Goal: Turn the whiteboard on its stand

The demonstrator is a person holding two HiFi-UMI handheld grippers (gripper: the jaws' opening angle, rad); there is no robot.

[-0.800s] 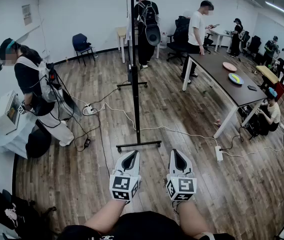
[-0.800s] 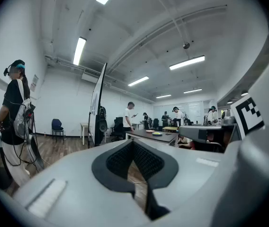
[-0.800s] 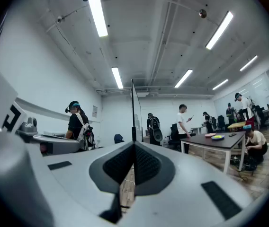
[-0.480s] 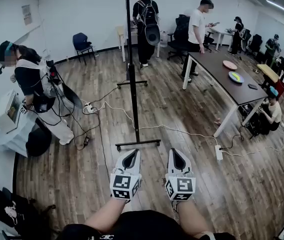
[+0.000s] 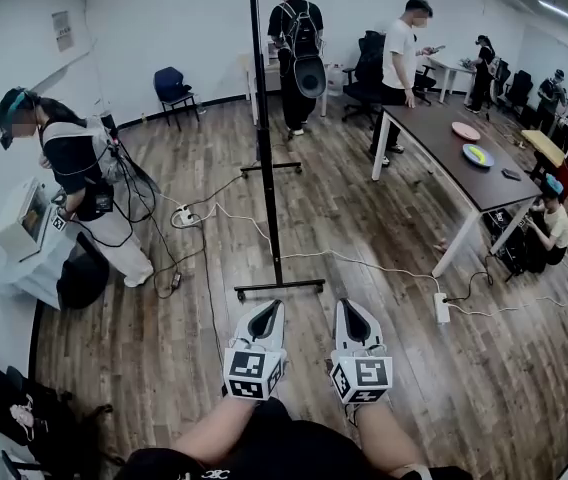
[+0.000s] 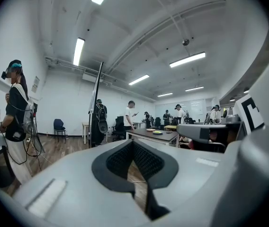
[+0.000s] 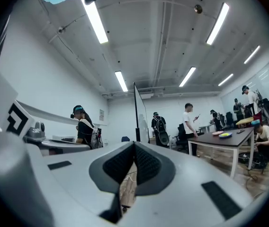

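The whiteboard [image 5: 260, 88] stands edge-on ahead of me, a thin dark upright on a black floor stand [image 5: 279, 290]. My left gripper [image 5: 267, 309] and right gripper [image 5: 348, 306] are held side by side, level, just short of the stand's near foot and touching nothing. Both are shut with nothing between the jaws. The left gripper view shows the shut jaws [image 6: 133, 144] with the whiteboard [image 6: 96, 103] beyond at the left. In the right gripper view the whiteboard [image 7: 138, 112] rises straight above the shut jaws [image 7: 134, 144].
Cables [image 5: 339, 259] and a power strip [image 5: 439, 308] lie on the wood floor around the stand. At the left a person [image 5: 84, 183] stands by a white table [image 5: 24, 268]. A dark table [image 5: 454, 163] with plates is at the right. Several people stand behind.
Both grippers stay side by side in the same place. The head view has shifted slightly, and the person at the left has moved a little.
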